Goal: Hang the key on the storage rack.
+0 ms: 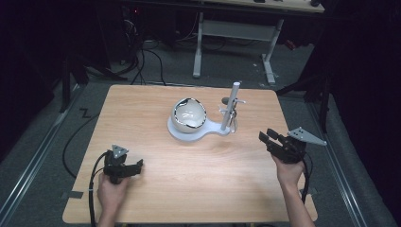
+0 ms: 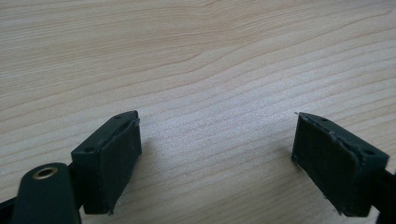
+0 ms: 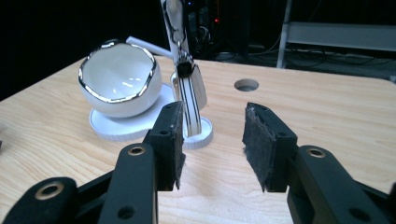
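Near the bench (image 1: pixel 156 189) centre, slightly toward the far edge: white stand (image 1: pixel 189 132) with a flat round base, a white bowl (image 1: pixel 188 115) with a shiny chrome-like rim sitting on it, mouth tipped up and toward the near edge. A neck of the base runs right to a smaller disc carrying a white post (image 1: pixel 230 111). Post long axis is near vertical, leaning slightly toward the far right corner. In the right gripper view a striped white tag-like item (image 3: pixel 190 100) hangs from the post by a dark clip, hanging straight down, lower end near the small disc; whether it touches the disc I cannot tell.

Left gripper (image 1: pixel 137 165) sits near the near-left corner, held in the left hand (image 1: pixel 111 194), pointing right along the near edge. Jaws spread wide, nothing between them, just bare wood grain in the left gripper view.

Right gripper (image 1: pixel 265 138) is close to the right edge, held in the right hand (image 1: pixel 288 171), pointing left and slightly far, toward the post. Jaws apart with a clear gap, holding nothing.

Round hole (image 3: pixel 246 85) in the bench top beyond the post, toward the far edge.

Open room: the whole near half between the two grippers is bare wood, and both are well apart from the stand. Far-left area is bare too.
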`<state>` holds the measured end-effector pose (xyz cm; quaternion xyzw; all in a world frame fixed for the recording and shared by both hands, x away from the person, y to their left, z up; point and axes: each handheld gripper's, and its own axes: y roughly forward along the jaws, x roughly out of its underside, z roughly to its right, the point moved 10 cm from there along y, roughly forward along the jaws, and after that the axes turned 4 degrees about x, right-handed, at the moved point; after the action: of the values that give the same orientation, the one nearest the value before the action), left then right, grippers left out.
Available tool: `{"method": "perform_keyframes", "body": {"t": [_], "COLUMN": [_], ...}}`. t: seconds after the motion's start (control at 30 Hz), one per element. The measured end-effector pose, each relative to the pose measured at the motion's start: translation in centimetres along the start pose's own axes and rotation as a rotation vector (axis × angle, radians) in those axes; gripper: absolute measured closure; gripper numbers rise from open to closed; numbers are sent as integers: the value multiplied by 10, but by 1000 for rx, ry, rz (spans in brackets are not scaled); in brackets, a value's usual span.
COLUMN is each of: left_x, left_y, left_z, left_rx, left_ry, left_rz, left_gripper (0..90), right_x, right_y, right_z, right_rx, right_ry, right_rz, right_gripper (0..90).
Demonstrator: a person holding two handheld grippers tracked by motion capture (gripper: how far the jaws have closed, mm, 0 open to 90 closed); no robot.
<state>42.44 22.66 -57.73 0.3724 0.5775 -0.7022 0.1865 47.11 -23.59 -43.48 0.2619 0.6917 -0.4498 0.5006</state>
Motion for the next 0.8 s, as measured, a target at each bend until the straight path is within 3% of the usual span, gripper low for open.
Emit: {"method": "perform_keyframes", "body": {"t": [0.37, 0.8], "left_x": [0, 0], "left_y": [0, 0], "left_z": [0, 0], "left_rx": [0, 0], "left_ry": [0, 0], "left_rz": [0, 0], "left_gripper": [160, 160], "right_x": [19, 46], "right_y": [7, 16], "right_z": [-1, 12], "right_rx": [9, 42], "right_ry": [1, 30], "right_rz": [-33, -97], "right_gripper": [579, 578]}}
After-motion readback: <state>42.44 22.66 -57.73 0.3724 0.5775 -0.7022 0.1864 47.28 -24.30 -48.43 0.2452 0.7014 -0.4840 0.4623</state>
